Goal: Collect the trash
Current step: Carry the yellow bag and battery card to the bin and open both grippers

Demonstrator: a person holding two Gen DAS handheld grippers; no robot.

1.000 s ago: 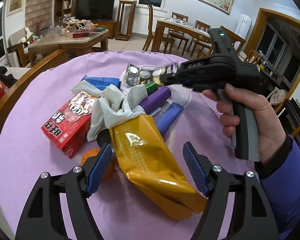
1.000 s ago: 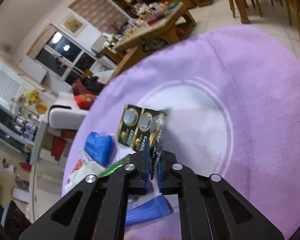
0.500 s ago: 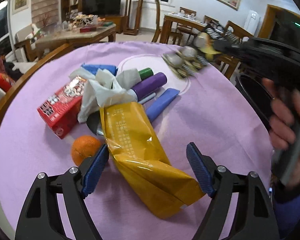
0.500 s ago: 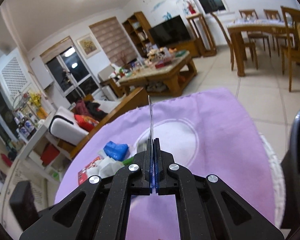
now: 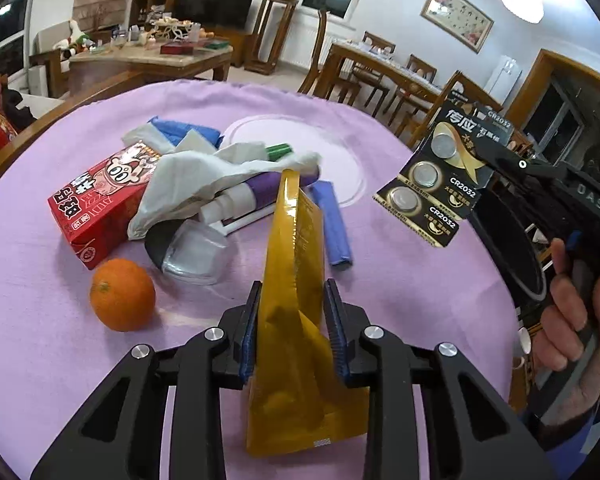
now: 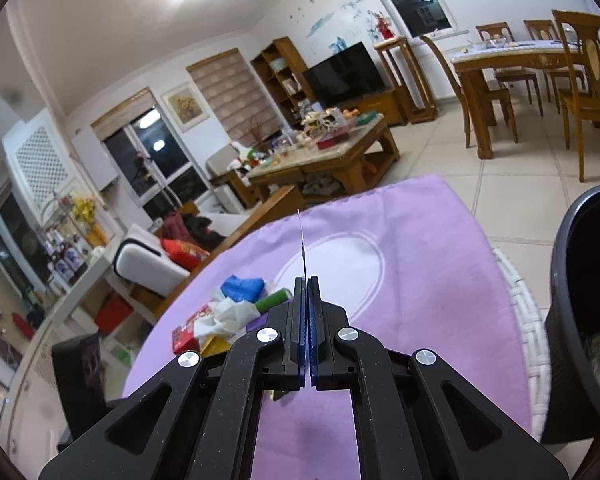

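My left gripper (image 5: 292, 312) is shut on a yellow foil pouch (image 5: 296, 264), which stands on edge on the purple tablecloth (image 5: 40, 320). My right gripper (image 6: 307, 308) is shut on a black coin-battery card (image 5: 440, 184); it holds the card in the air past the table's right edge, near a dark bin (image 5: 512, 248). In the right wrist view the card (image 6: 301, 236) shows edge-on as a thin line, and the bin (image 6: 580, 300) stands at the right.
On the cloth lie a red carton (image 5: 100, 196), crumpled white tissue (image 5: 204, 176), an orange (image 5: 122, 294), a clear plastic cap (image 5: 192, 252), a purple bottle (image 5: 260, 192), a blue stick pack (image 5: 334, 224) and a blue wrapper (image 5: 188, 132). Wooden chairs stand beyond the table.
My left gripper has closed on the yellow pouch and tipped it on edge. My right gripper has carried the battery card from the table's middle out to the right, beside the bin.
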